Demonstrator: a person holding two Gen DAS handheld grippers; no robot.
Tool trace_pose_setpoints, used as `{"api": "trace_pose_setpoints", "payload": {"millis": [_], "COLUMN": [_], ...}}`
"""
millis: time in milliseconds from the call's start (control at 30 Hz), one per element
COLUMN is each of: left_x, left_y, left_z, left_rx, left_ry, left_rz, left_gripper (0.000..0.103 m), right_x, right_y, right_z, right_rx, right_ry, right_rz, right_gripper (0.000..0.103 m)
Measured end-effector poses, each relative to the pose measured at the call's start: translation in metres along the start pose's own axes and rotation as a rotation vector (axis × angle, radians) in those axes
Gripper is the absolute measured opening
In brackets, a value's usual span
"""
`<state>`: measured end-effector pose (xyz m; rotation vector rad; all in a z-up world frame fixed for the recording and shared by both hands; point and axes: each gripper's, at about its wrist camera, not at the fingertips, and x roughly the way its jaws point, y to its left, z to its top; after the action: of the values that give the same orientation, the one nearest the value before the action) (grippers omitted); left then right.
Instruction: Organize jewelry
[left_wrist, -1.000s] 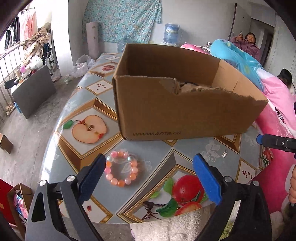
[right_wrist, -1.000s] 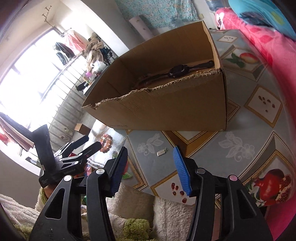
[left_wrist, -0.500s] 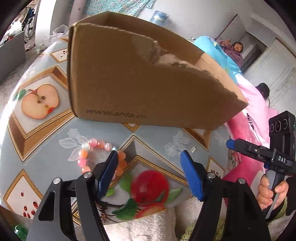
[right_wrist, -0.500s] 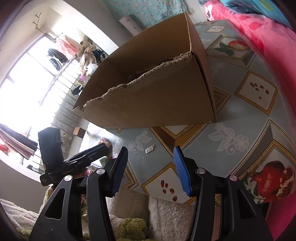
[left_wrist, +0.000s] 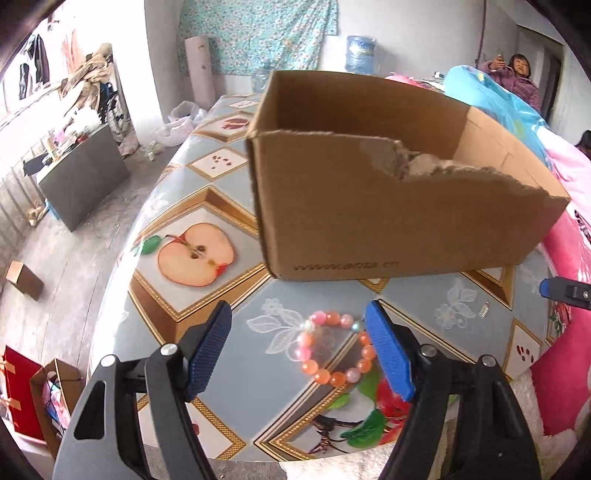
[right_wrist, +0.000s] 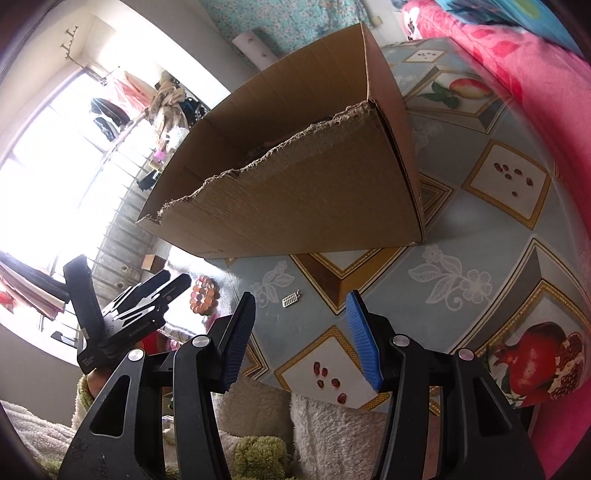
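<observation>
The left gripper (left_wrist: 299, 354) hangs low over the table (left_wrist: 207, 302), whose oilcloth is printed with a halved apple, pomegranates and scattered seeds inside gold-edged diamond panels. Its blue-padded jaws are spread and opening at this moment, and the pink and orange bead bracelet (left_wrist: 334, 349) lies flat on the cloth between them, hard against the inner face of the right-hand pad and well clear of the other; neither pad presses on it. Just beyond the bracelet stands an open cardboard box (left_wrist: 388, 206) with a torn, ragged front rim; along the bottom of its near wall runs a printed web address that begins "www." and blurs after that, so the rest cannot be read with certainty. What lies inside the box is hidden from both views. The right gripper (right_wrist: 301, 334) is held over the table edge with its jaws apart and nothing between them; a small silver charm (right_wrist: 290, 299) rests on the cloth just ahead of it, near the box's front wall. From the right wrist view the left gripper's black body carries small pale lettering, too small and tilted to make out. A fluffy cream and green cloth (right_wrist: 258, 450) shows beneath the right gripper, and a bright pink blanket (right_wrist: 524, 70) borders the table's far side
</observation>
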<state>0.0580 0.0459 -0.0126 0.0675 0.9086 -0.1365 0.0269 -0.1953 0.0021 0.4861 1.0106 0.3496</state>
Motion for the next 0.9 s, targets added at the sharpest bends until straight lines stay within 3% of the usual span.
{"api": "trace_pose_setpoints", "payload": {"millis": [167, 233, 400, 900], "left_x": [0.016, 0.026, 0.028, 0.027], "left_y": [0.018, 0.024, 0.032, 0.026], "left_z": [0.003, 0.002, 0.001, -0.006], "left_rx": [-0.095, -0.112, -0.153, -0.172], "left_ry": [0.052, 0.090, 0.097, 0.084], "left_rz": [0.065, 0.072, 0.074, 0.087], "left_gripper": [0.082, 0.085, 0.097, 0.098], "right_x": [-0.001, -0.001, 0.002, 0.011], "right_y": [0.001, 0.002, 0.004, 0.010], "right_z": [0.000, 0.000, 0.000, 0.003], "right_rx": [-0.003, -0.001, 0.002, 0.000], "right_ry": [0.000, 0.001, 0.005, 0.026], "right_rz": [-0.009, -0.010, -0.012, -0.007], "right_gripper": [0.050, 0.050, 0.050, 0.050]}}
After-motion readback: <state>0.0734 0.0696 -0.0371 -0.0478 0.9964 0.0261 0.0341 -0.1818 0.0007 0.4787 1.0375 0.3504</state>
